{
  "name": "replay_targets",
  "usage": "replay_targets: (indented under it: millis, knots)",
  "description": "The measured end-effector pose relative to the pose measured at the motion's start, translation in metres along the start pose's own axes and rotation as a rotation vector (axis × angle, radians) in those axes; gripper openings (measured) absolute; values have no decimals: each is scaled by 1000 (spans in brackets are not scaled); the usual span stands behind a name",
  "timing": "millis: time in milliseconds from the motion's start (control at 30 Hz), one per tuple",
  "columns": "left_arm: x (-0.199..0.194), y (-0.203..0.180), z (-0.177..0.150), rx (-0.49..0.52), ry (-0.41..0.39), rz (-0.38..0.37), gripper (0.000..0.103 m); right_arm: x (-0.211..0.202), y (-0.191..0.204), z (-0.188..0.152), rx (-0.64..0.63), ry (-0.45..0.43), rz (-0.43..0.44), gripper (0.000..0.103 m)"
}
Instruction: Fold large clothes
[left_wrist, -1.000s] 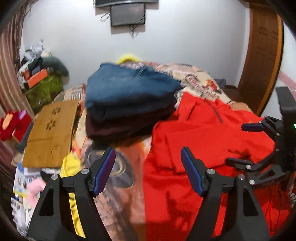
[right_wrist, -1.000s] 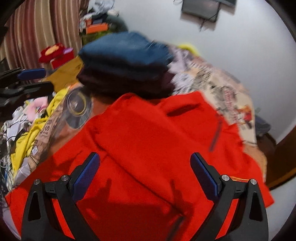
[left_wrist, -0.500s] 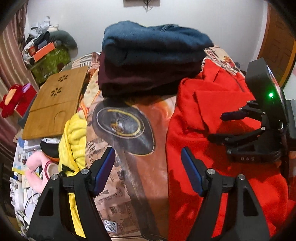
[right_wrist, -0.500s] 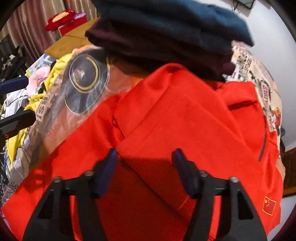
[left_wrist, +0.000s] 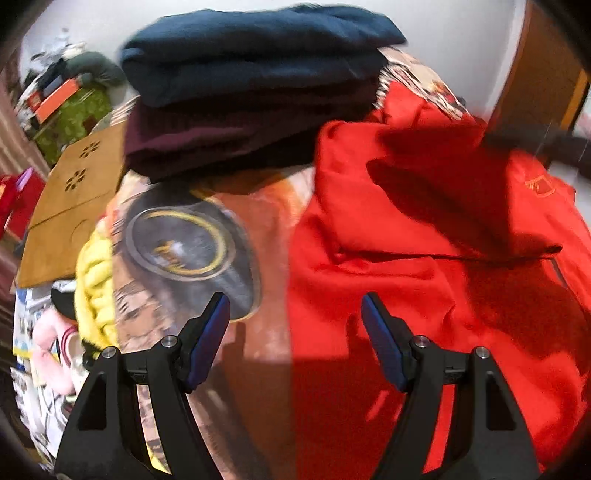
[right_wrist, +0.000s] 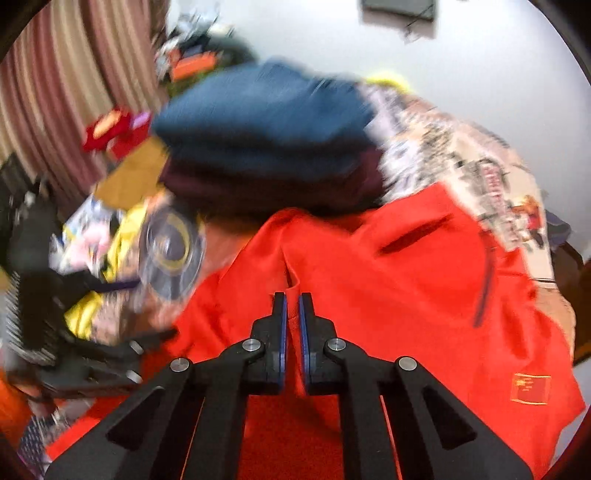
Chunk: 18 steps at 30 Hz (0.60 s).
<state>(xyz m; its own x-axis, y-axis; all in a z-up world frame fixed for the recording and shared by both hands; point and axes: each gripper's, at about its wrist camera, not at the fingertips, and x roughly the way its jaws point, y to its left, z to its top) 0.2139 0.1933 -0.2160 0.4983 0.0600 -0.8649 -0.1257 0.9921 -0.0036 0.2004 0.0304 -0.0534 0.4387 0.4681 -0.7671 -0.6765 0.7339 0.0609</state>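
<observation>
A: Where was the red jacket?
B: Spread on the bed, right half of it, just in front of the folded stack – blue jumper on top, maroon one under it. Jacket's far edge touched the stack.
A: Right gripper?
B: Fingers had just shut, pinched on a raised fold of the jacket; red cloth showed betw. the pads.
A: Left gripper?
B: Fingers apart, nothing betw. them. It hung over the jacket's left edge, one finger above the printed bedspread, the other above red cloth.
A: Anything else?
B: Wooden board at the bed's left edge, yellow cloth beside it. Pics blurry, esp. the right view.
</observation>
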Motion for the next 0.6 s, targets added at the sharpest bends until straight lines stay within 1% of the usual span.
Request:
replay_targets:
  millis: [100,133,167,233,267,333,367,433,467,500,533,567,600]
  knots:
    - [15,-17,8,48,16,9,72,-34,-25,16,58,-97,-36,5]
    - [20,-22,11,59,21,16,72,-54,-41,23,84,-146,-62,5]
    - [24,-26,14,64,21,24,72,-62,-48,28,94,-174,-80,5]
    - [34,-31,20,62,18,48,72,-95,-72,40,123,-249,-137,5]
    - [39,-34,23,62,22,54,72,-103,-77,44,136,-274,-155,5]
    - [46,-37,30,62,26,74,72,-133,-100,53,179,-344,-205,5]
    - [48,-39,33,60,13,91,72,-143,-101,53,195,-368,-221,5]
    - [46,-39,38,58,-19,113,72,-170,-122,56,243,-436,-271,4]
    - [43,-39,41,56,-40,117,69,-178,-127,56,261,-460,-289,4]
    - [39,-38,45,51,-68,111,56,-188,-136,56,281,-484,-309,4]
    - [36,-33,51,47,-86,99,39,-192,-140,58,291,-495,-322,4]
    - [31,-31,56,43,-102,75,28,-198,-147,59,304,-508,-344,4]
    - [25,-29,63,35,-117,43,7,-200,-150,60,312,-514,-359,4]
